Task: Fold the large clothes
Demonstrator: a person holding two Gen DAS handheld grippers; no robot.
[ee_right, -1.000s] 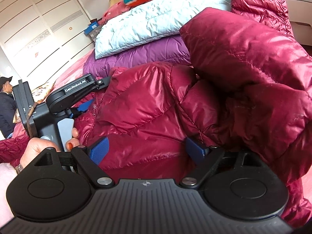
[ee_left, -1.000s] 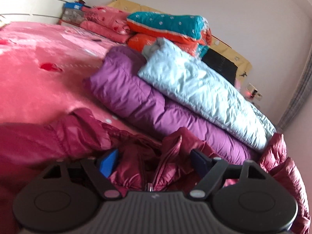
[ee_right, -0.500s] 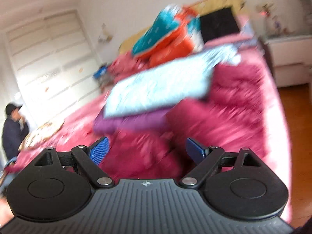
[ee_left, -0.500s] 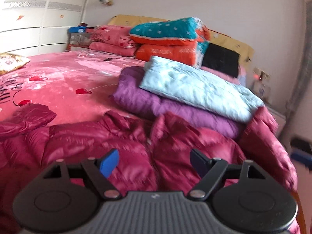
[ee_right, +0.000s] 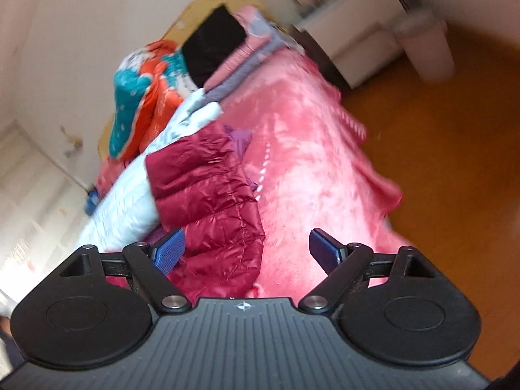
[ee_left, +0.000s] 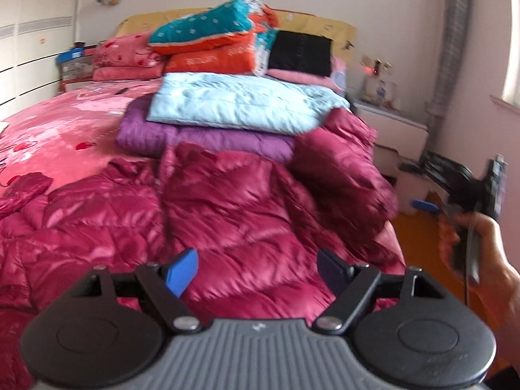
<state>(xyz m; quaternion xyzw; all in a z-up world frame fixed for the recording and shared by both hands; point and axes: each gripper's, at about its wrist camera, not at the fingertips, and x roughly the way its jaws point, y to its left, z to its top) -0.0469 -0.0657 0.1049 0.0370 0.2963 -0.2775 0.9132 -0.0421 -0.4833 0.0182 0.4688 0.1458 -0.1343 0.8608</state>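
A dark red puffer jacket [ee_left: 227, 208] lies spread on the pink bed, its right sleeve lying up against the stacked coats. My left gripper [ee_left: 258, 271] is open and empty above the jacket's lower part. My right gripper [ee_right: 248, 252] is open and empty, tilted, above the bed's right edge beside the jacket's sleeve [ee_right: 208, 204]. The right gripper also shows at the right of the left wrist view [ee_left: 468, 195], held in a hand off the bed's side.
A folded pale blue coat [ee_left: 240, 104] lies on a folded purple coat [ee_left: 201, 139] behind the jacket. Teal and orange quilts [ee_left: 214, 39] are stacked at the headboard. A white nightstand [ee_left: 393, 133] and orange floor [ee_right: 455, 149] lie right of the pink bedspread [ee_right: 312, 175].
Both grippers have pulled back and up from the jacket, which now lies spread out. The right gripper has swung out past the bed's right edge and tilted.
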